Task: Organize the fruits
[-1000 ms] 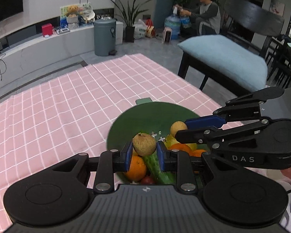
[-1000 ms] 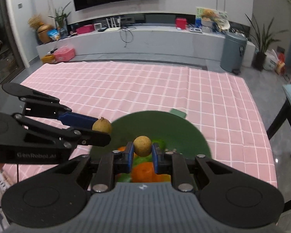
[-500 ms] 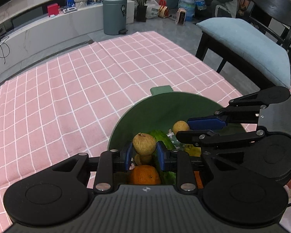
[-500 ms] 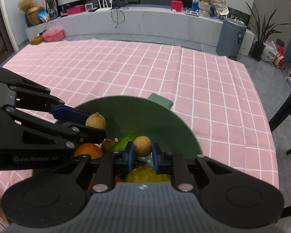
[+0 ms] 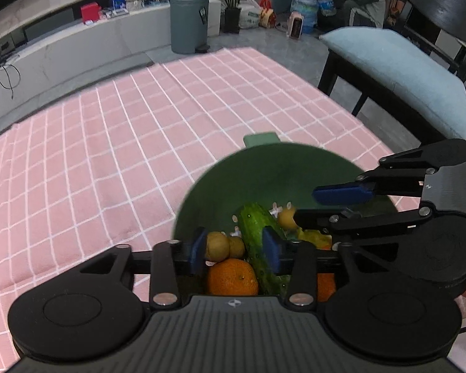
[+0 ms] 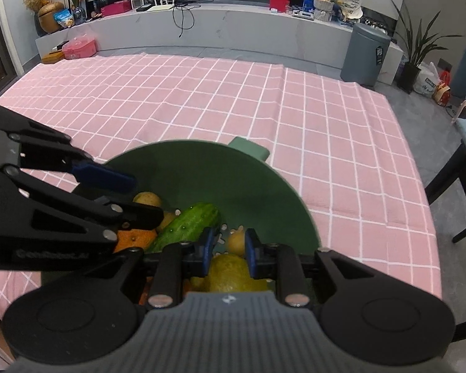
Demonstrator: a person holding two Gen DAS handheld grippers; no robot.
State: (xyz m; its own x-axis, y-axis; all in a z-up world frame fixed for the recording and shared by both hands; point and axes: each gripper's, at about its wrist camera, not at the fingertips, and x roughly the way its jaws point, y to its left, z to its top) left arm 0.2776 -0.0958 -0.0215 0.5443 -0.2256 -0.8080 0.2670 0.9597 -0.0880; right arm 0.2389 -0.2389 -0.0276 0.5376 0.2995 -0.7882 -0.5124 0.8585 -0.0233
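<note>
A green bowl [image 5: 279,168] [image 6: 233,171] sits on the pink checked cloth and holds a cucumber [image 5: 258,230] [image 6: 186,225], an orange [image 5: 232,276], a yellow fruit [image 6: 233,272] and small tan longans. My left gripper [image 5: 236,247] is open over the bowl, with a longan [image 5: 217,246] lying against its left pad. My right gripper [image 6: 226,248] is open over the bowl too, with a longan [image 6: 236,241] lying loose between its pads. Each gripper also shows from the side in the other view, the right one [image 5: 341,205] and the left one [image 6: 133,199].
The pink checked cloth [image 5: 108,155] spreads wide behind and left of the bowl. A dark chair with a blue cushion [image 5: 397,68] stands at the right edge. A grey bin [image 6: 368,52] and a low white shelf stand far back.
Both grippers have dipped lower into the bowl and opened. The longan each one held now lies in the bowl among the other fruit.
</note>
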